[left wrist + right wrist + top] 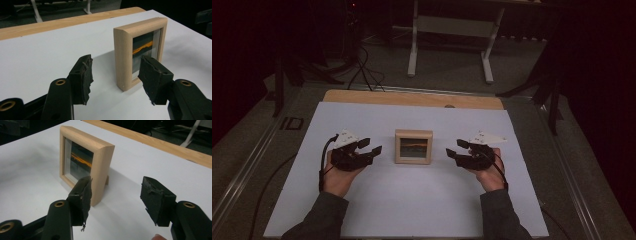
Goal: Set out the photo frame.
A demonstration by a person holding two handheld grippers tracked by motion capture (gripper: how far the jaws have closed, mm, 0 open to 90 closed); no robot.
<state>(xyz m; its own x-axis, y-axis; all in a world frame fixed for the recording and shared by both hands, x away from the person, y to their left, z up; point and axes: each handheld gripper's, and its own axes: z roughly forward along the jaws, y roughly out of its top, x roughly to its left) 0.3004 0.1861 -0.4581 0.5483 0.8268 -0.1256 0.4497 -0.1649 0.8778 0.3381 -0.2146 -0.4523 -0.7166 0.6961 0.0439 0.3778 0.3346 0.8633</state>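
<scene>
The frame point(413, 146) stands upright mid-table point(362, 210), between your two grippers. Your left gripper point(371, 146) and right gripper point(454, 148) flank it, fingers spread, pinching nothing, clear of the wood.

Dim, dark-edged high view; gripper views brighter, soft shadows, slightly blurred.

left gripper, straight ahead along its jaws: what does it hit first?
Most likely the wooden picture frame. The left gripper has open jaws with nothing between them, and the frame's near upright edge stands just ahead in that gap, slightly toward the right-hand jaw. Depth is hard to judge; it might clip that edge rather than straddle it.
</scene>
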